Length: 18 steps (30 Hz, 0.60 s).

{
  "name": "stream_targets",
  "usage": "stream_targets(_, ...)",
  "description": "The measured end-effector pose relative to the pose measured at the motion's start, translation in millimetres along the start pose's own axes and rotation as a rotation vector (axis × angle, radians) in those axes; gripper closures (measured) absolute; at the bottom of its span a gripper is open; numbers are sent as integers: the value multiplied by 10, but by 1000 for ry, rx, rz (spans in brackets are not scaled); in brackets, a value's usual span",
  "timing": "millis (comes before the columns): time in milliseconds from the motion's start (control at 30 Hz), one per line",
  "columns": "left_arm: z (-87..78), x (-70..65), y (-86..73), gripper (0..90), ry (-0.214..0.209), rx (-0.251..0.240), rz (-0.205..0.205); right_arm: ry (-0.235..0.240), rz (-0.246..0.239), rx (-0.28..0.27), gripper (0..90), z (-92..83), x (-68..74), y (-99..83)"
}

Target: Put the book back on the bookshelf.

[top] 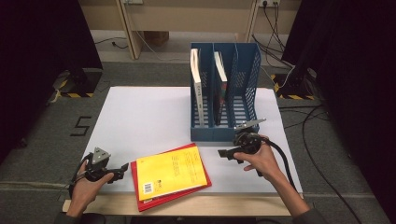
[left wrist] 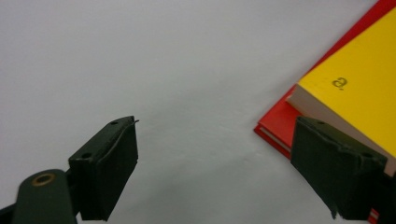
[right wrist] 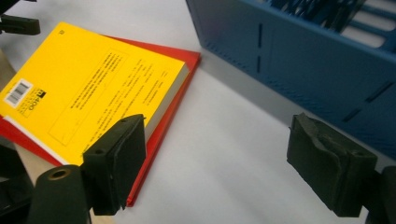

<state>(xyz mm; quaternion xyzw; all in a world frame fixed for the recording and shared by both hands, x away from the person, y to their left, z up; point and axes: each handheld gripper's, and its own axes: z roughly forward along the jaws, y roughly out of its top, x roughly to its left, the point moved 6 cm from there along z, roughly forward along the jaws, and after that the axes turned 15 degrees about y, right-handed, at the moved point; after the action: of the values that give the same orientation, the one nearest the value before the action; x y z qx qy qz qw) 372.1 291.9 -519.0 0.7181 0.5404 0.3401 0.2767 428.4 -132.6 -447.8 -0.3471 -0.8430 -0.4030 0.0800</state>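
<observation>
Around: we see a blue file rack (top: 224,93) just beyond the right gripper (top: 227,153).
Books: two stacked, yellow book (top: 171,171) on red book (top: 187,192), between both grippers.
Rack books: two.
Left gripper (top: 120,170): released, nothing held.
Right gripper: released, wide.

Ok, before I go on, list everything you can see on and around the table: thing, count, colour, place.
yellow book: 1, yellow, lying flat on the red book at the table's near edge.
red book: 1, red, flat under the yellow one.
file rack: 1, blue, three compartments, far right part of the table.
standing books: 2, white-edged, upright in the rack's left and middle compartments; the right compartment looks empty.
table: 1, white top, wooden near edge.
cables: several, black, on the floor at right.
left gripper: 1, black, open, just left of the books, fingers holding nothing.
right gripper: 1, black, open, between the books and the rack, holding nothing.
</observation>
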Motion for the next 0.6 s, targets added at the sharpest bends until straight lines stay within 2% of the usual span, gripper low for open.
stream_targets(200,-83,-97,-35,149,-25,17,29,3,-9,16,210,91,33,-74)
stream_targets(333,-114,-133,-83,148,-38,34,39,33,-10,26,217,186,92,-100)
stream_targets(600,-125,-272,-146,149,-72,68,110,76,1,56,224,427,136,-149)
